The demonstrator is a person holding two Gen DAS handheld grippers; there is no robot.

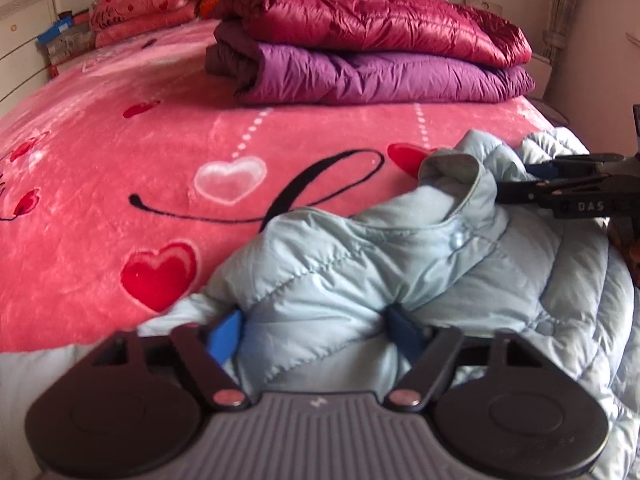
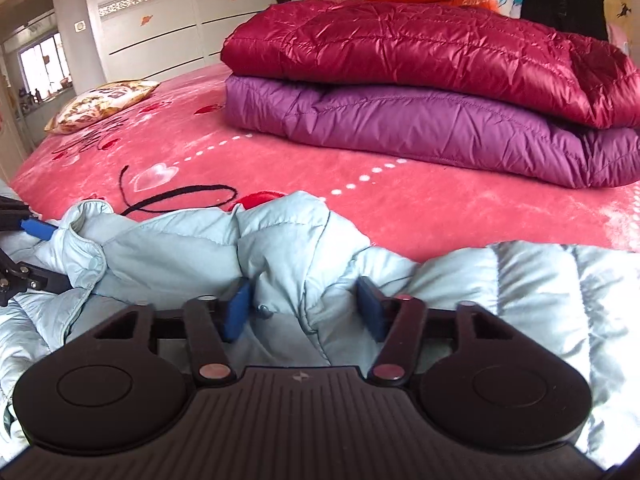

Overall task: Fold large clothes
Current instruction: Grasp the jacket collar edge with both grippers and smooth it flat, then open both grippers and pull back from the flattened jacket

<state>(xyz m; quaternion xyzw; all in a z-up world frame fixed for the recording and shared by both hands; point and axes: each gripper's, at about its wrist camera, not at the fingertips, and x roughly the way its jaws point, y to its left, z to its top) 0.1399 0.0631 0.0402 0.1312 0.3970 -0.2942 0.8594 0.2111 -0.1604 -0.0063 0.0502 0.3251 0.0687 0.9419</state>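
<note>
A light blue puffer jacket (image 1: 400,264) lies bunched on the pink heart-print bed cover (image 1: 120,160), collar up. My left gripper (image 1: 316,332) has a thick fold of the jacket between its blue pads (image 1: 226,336). My right gripper (image 2: 304,308) likewise has a bunched fold of the same jacket (image 2: 280,240) between its blue pads (image 2: 238,308). The right gripper also shows in the left wrist view (image 1: 560,188), beside the collar. The left gripper shows at the left edge of the right wrist view (image 2: 28,248). Both stand wide around padded cloth.
A folded dark red puffer (image 1: 372,20) lies stacked on a folded purple one (image 1: 380,76) at the far side of the bed. Pink bedding and bright pillows (image 1: 148,12) lie behind. A patterned pillow (image 2: 100,104) lies far left; white wardrobe doors (image 2: 160,20) stand beyond.
</note>
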